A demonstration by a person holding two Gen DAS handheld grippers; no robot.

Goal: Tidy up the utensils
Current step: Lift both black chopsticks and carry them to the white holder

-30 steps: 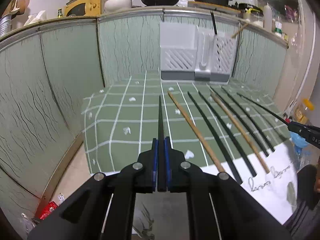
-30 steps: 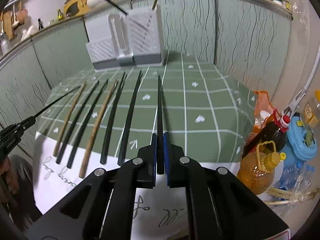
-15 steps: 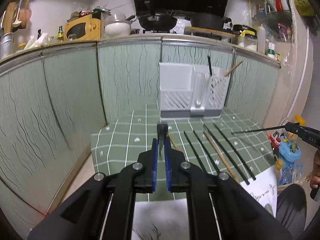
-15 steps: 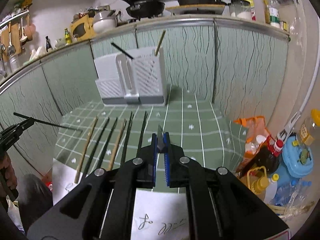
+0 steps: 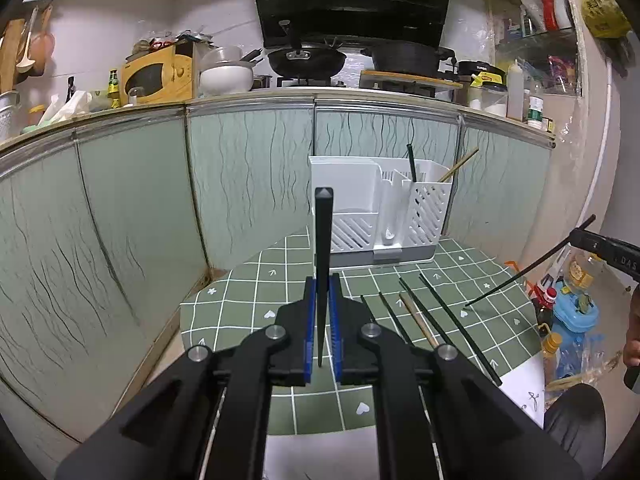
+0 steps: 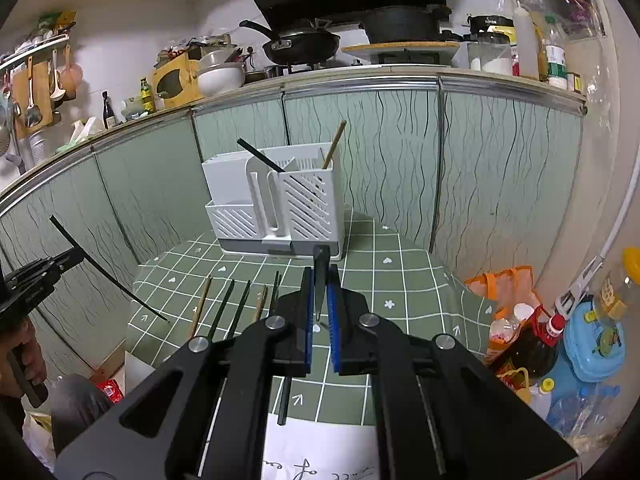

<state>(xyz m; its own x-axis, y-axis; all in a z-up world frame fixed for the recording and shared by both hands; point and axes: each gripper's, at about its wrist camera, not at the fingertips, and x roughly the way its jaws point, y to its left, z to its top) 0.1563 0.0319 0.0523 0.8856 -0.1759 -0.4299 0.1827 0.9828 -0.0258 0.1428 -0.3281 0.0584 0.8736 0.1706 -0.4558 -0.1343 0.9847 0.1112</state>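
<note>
My left gripper (image 5: 322,288) is shut on a black chopstick (image 5: 322,240) that points up and forward. My right gripper (image 6: 320,276) is shut on another black chopstick (image 6: 320,276), tilted up. Both are lifted above the green checked table (image 5: 248,292). A white utensil holder (image 5: 376,208) stands at the table's back; it holds a black and a wooden chopstick. It also shows in the right wrist view (image 6: 280,204). Several black and wooden chopsticks (image 5: 424,320) lie in a row on the cloth, seen also from the right (image 6: 236,304).
Green glass cabinet panels (image 5: 132,208) wall the table's back and sides. Oil bottles and a blue container (image 6: 576,344) stand on the floor to the right. A white paper sheet (image 6: 320,452) lies at the table's front edge.
Both grippers have risen and tilted upward with their chopsticks, from low over the table to well above it. The holder now sits lower in both views.
</note>
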